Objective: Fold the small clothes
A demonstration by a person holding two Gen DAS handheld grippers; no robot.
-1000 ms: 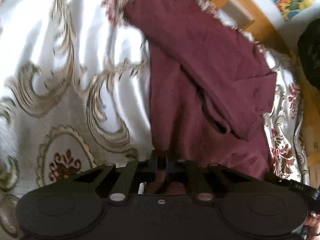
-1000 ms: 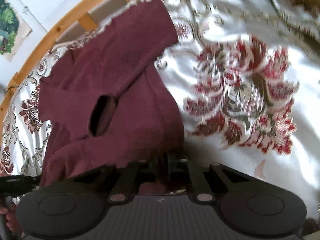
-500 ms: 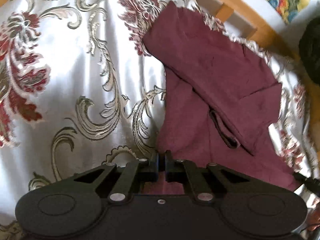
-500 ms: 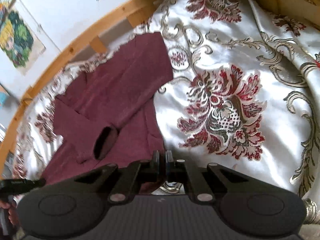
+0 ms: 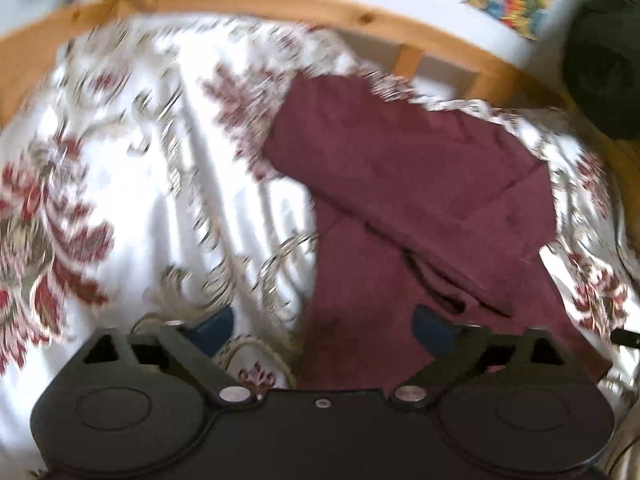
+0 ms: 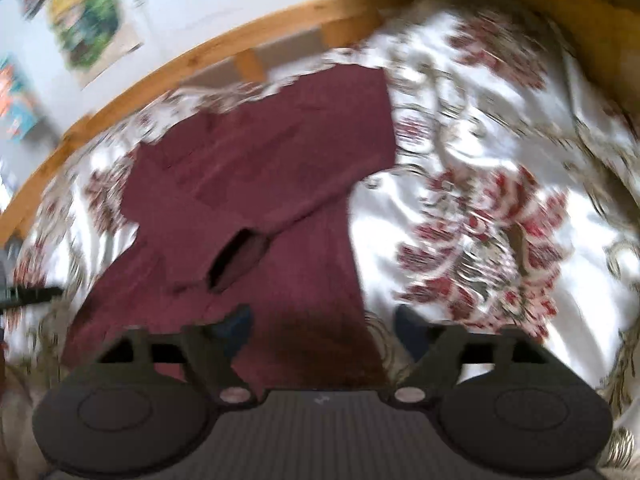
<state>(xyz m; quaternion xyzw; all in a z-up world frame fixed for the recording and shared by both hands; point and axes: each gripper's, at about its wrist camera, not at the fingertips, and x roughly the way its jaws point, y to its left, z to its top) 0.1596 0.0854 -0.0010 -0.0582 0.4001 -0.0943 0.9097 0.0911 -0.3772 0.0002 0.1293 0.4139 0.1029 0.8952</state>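
Note:
A maroon long-sleeved top (image 5: 400, 208) lies flat on a white floral bedspread (image 5: 140, 200), with a sleeve folded across its body. It also shows in the right wrist view (image 6: 260, 184), where the sleeve's open cuff (image 6: 236, 258) faces me. My left gripper (image 5: 322, 326) is open and empty, held over the top's near left corner. My right gripper (image 6: 322, 324) is open and empty over the top's near right corner. Both views are blurred by motion.
A wooden bed rail (image 5: 360, 12) curves along the far side, also in the right wrist view (image 6: 240, 40). Colourful pictures (image 6: 88, 12) hang on the wall behind. A dark object (image 5: 604, 64) sits at the far right. The other gripper's tip (image 6: 28, 294) shows at left.
Both grippers were shut on the top's near hem and have opened and let it go. Both have pulled back and up, so more of the bed and rail shows.

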